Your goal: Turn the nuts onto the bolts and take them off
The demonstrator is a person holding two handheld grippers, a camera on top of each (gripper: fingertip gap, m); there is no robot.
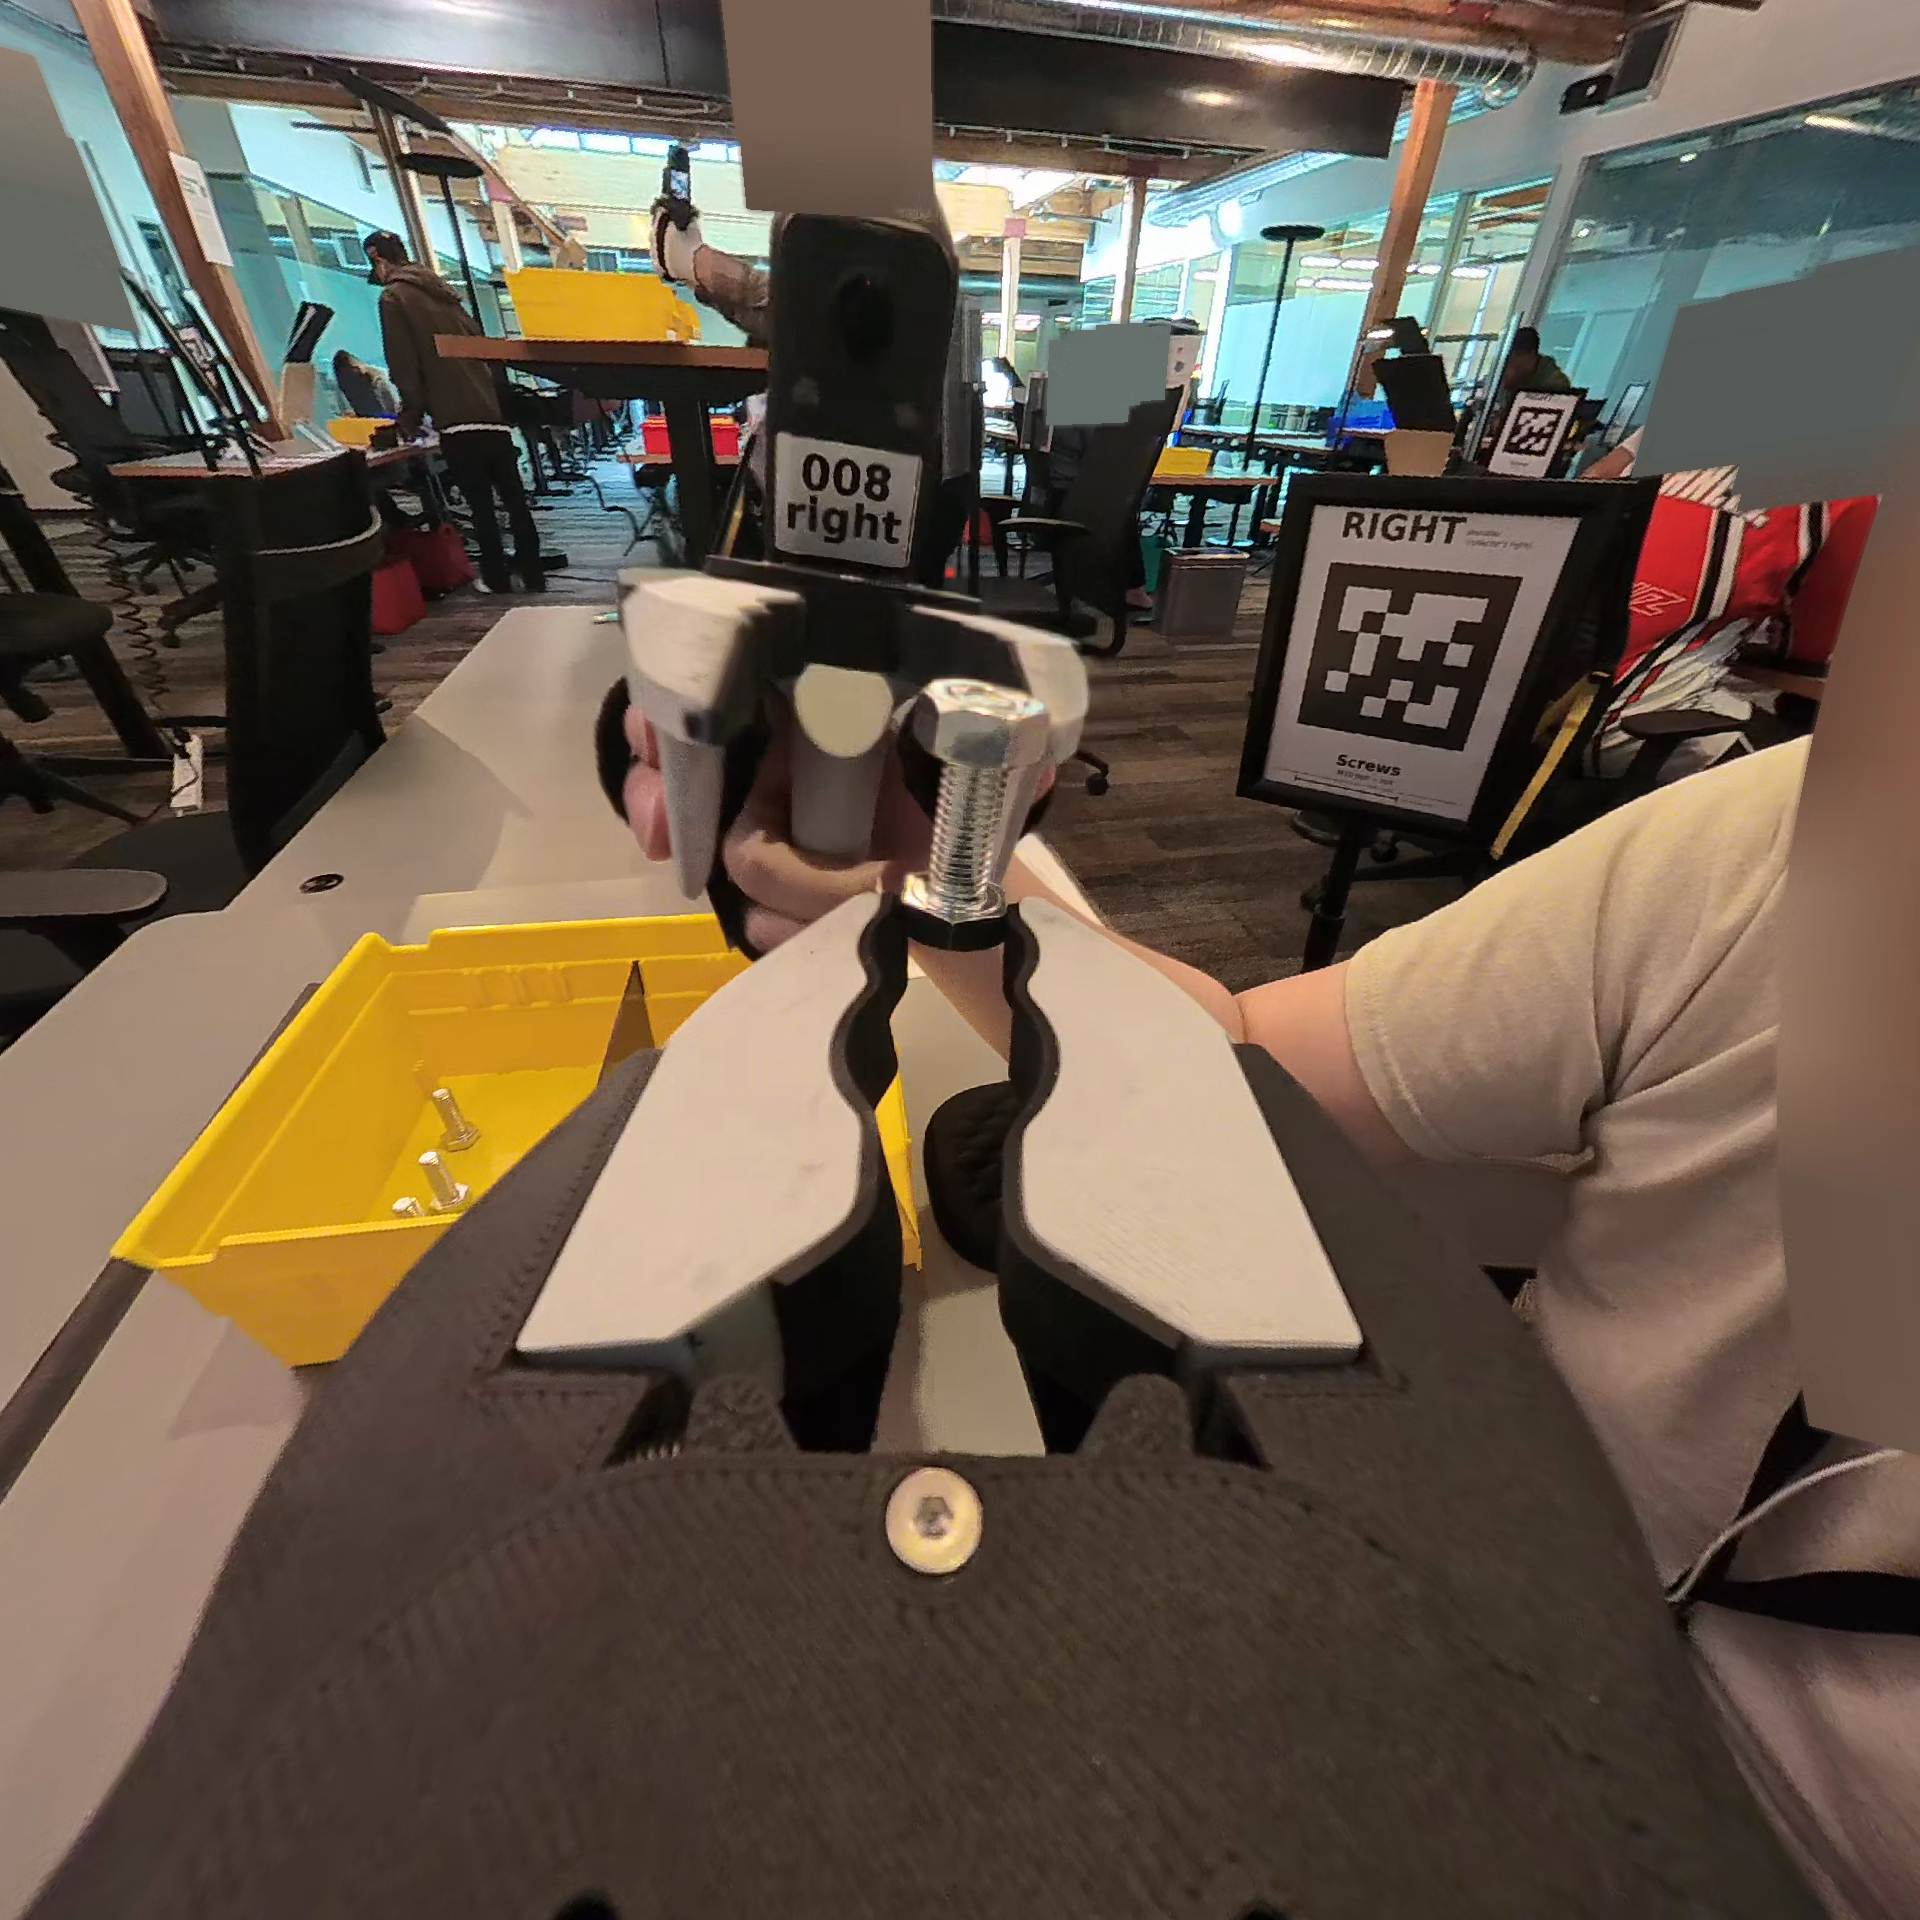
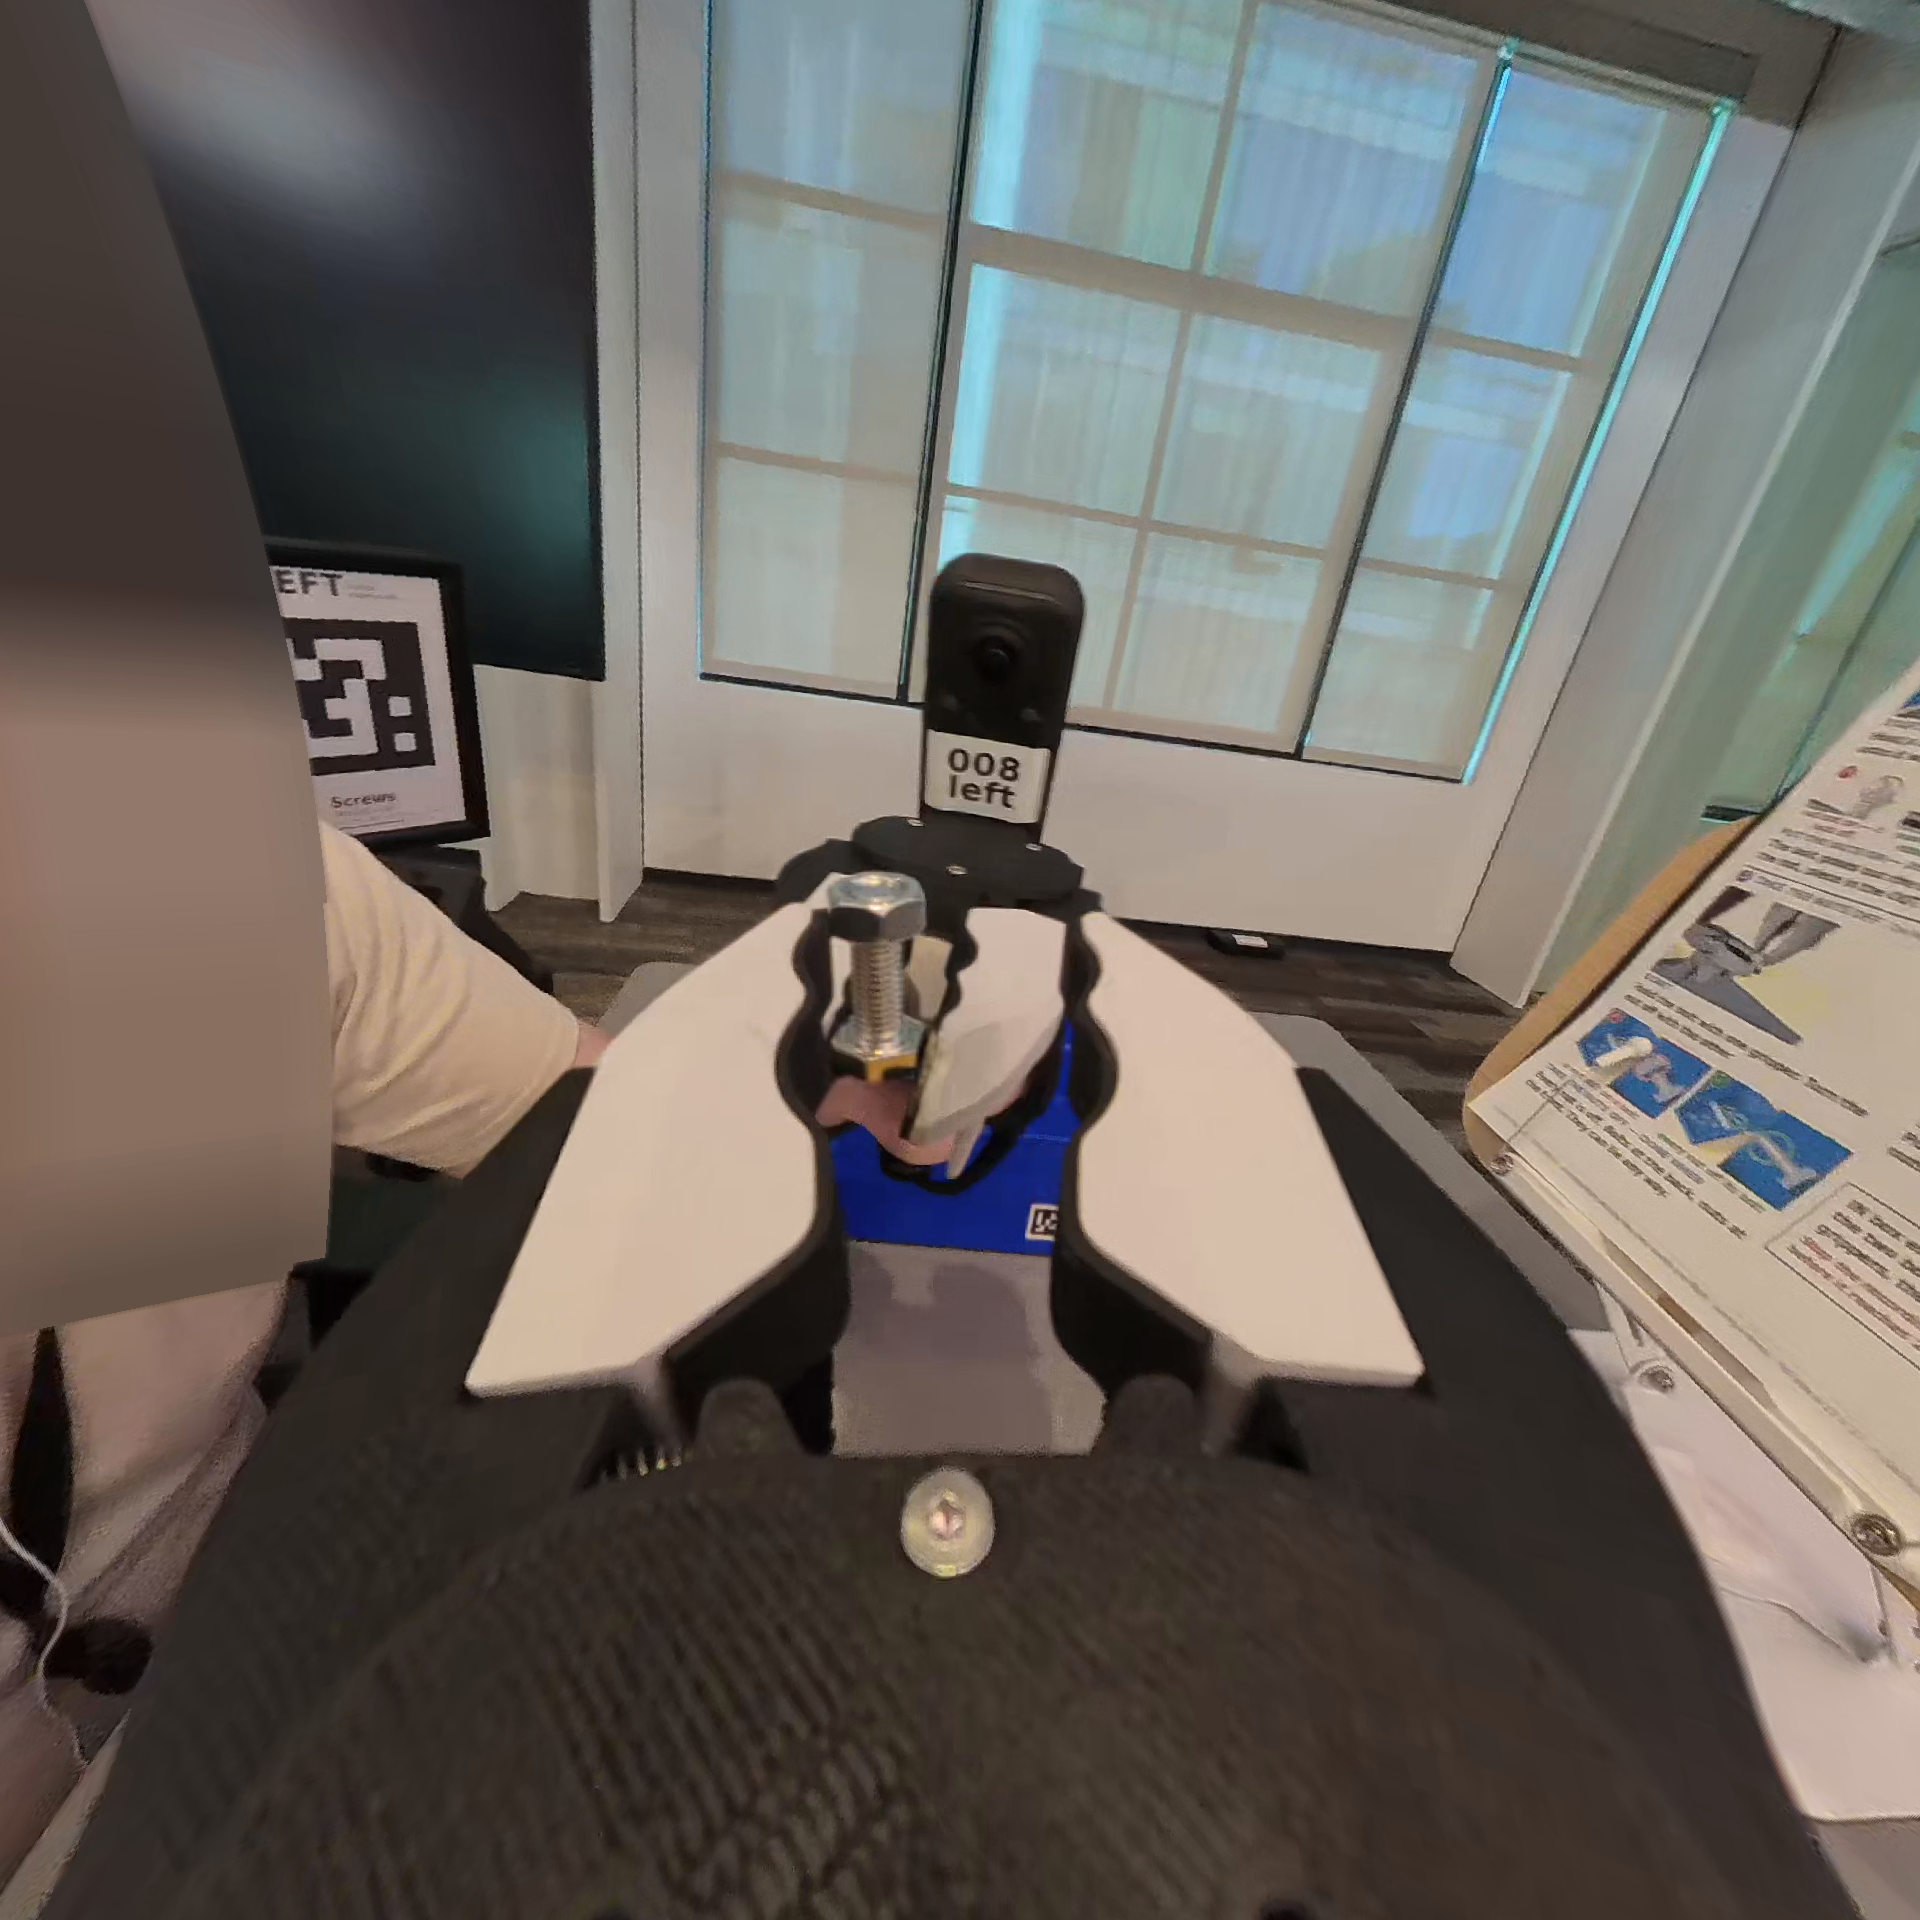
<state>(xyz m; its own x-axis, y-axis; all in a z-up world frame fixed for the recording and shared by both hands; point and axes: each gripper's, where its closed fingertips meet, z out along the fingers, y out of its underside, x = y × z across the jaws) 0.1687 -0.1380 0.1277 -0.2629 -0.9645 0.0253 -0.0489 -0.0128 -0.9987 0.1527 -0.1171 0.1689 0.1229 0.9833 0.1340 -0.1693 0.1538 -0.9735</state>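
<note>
Two grippers: you hold them tip to tip above the table (image 1: 499, 769), facing each other.
Left gripper (image 1: 954, 940): your jaws are drawn in onto the nut (image 1: 954, 914), one tip on each side of it.
Nut: low on the thread, at the 6 o'clock end of the bolt (image 1: 966, 821).
Bolt: upright in the air, head at 12 o'clock.
Right gripper (image 2: 945, 935): your jaws stand partly apart. In the right wrist view the bolt head lies against the 9 o'clock finger, with a clear gap to the other finger.
Bin (image 1: 260, 1174): yellow, on the table at 8 o'clock from the left tips, with a few loose bolts (image 1: 452, 1117) inside.
Box (image 2: 935, 1205): blue, at 6 o'clock below the bolt.
Sign (image 1: 1413, 644): framed, at 2 o'clock, beyond the table.
</note>
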